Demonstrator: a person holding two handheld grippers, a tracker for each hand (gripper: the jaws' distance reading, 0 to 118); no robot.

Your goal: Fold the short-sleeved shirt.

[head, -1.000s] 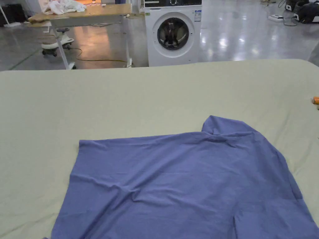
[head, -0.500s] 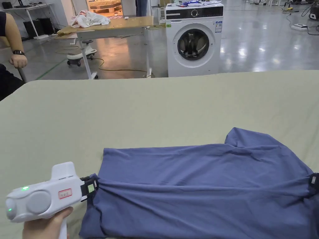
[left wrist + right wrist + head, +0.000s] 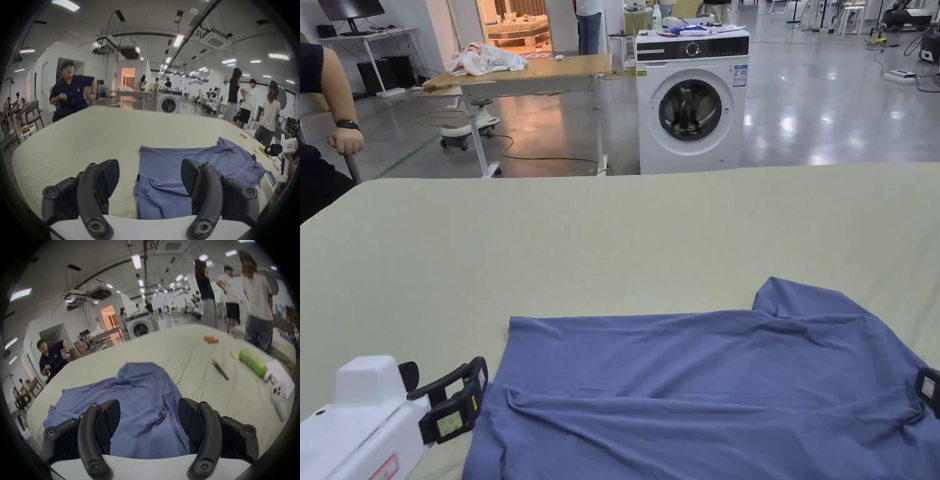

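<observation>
Shirt: we see the blue short-sleeved shirt point(image 3: 706, 387) lying on the pale green sheet point(image 3: 612, 237), near our edge of the table, one sleeve point(image 3: 800, 300) pointing away from us.
Shirt surface: mostly flat, with a long crease running across its near part and small folds at both side edges.
Left gripper: our left gripper point(image 3: 464, 395) sits just beside the shirt's left edge; in the left gripper view its jaws stand wide apart, with sheet and shirt edge between them and nothing clamped point(image 3: 150, 178).
Right gripper: our right gripper point(image 3: 149, 417) is over the shirt's right side; in the right gripper view the jaws are spread, blue cloth lying between and under them, not pinched. In the head view we catch just its dark tip point(image 3: 928, 389) at the shirt's right edge.
Table clutter: a green can point(image 3: 252, 363) lying on its side, a dark pen-like thing point(image 3: 220, 369) and small orange items point(image 3: 211, 339), all well apart from the shirt.
Background: a washing machine point(image 3: 692, 100) beyond the table; a seated person point(image 3: 71, 95) at the far left corner.
</observation>
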